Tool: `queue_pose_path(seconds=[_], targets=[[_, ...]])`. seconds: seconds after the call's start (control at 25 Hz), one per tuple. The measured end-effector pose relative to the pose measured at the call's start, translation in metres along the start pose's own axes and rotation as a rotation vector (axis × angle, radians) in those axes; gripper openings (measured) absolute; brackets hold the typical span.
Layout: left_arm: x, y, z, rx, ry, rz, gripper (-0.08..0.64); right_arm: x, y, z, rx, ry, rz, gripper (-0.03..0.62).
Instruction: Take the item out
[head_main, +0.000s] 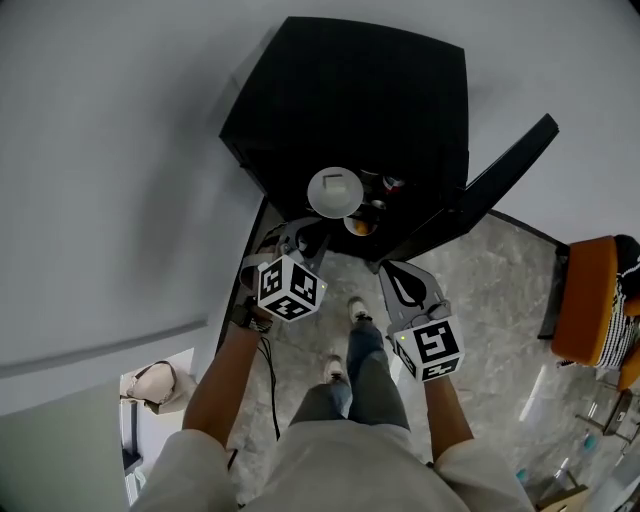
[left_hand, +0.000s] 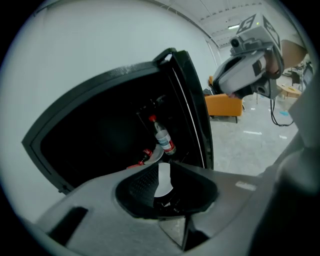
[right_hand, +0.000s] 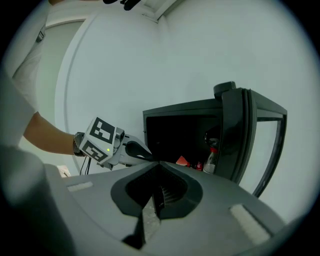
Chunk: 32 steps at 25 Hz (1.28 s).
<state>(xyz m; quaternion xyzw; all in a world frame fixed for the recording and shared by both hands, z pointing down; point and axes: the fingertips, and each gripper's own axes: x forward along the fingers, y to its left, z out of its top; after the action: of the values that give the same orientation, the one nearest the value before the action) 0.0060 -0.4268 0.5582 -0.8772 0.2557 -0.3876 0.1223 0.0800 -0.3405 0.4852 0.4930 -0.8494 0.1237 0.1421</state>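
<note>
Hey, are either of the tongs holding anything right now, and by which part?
Nothing is held. The left tongs stand slightly apart and empty; the right tongs are closed on nothing.

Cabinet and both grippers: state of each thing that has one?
Cabinet: door open wide.
Bottle: red cap on, inside the cabinet.
White dish: inside the cabinet, untouched.
Left gripper: jaws slightly apart, empty.
Right gripper: jaws together, empty.
</note>
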Motion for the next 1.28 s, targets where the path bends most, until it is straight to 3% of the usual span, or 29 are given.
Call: queue_pose_path(seconds=[0.16,0.6,1.04,1.28], targets=[[0.034,-0.003,-0.02,0.07,0.059,-0.026,0.101,0.007,-0.011,-0.007,0.034,0.012,-0.016,0.008],[0.107,-0.016,-0.071,0.135,0.173,-0.077,0.161,0.016,-0.022,-0.035,0.06,0.052,-0.016,0.008],[0.172,-0.03,-0.106,0.437,0.249,-0.002,0.215,0.017,-0.015,-0.058,0.112,0.083,0.023,0.008],[0.195,-0.031,-0.114,0.508,0.277,0.032,0.224,0.012,-0.014,-0.069,0.125,0.097,0.04,0.008]])
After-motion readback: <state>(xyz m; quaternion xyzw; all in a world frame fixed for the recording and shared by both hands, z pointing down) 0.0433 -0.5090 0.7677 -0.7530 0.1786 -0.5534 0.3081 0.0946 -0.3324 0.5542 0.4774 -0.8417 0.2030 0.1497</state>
